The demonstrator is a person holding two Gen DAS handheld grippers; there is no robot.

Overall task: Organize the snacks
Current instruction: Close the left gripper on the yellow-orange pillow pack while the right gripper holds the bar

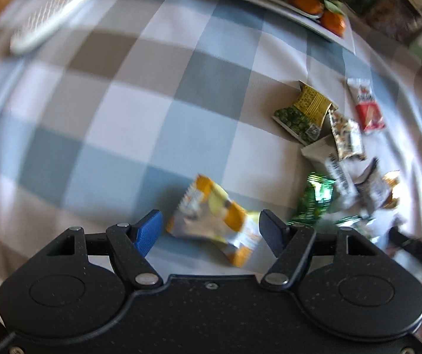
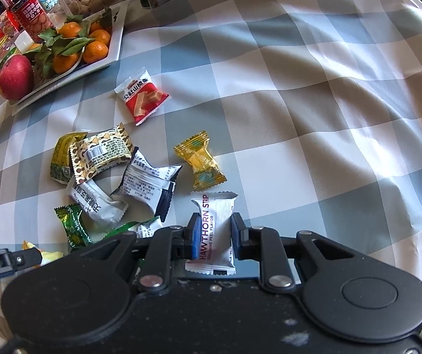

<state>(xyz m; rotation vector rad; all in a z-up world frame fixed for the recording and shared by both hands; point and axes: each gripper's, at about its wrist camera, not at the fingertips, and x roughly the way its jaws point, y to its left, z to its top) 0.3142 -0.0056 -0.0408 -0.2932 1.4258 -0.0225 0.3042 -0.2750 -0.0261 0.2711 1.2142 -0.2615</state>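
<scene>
Small snack packets lie scattered on a checked tablecloth. In the left wrist view my left gripper is open, its jaws on either side of a yellow and silver packet that lies on the cloth between them. In the right wrist view my right gripper is shut on a white Hawthorn Strip packet. Beyond it lie a yellow candy packet, a red and white packet, a black and white packet and a green packet. The left view is blurred.
A white tray with tangerines and a red apple stands at the far left, with jars and boxes behind it. A white remote control lies at the far left in the left wrist view. The cloth is wrinkled on the right.
</scene>
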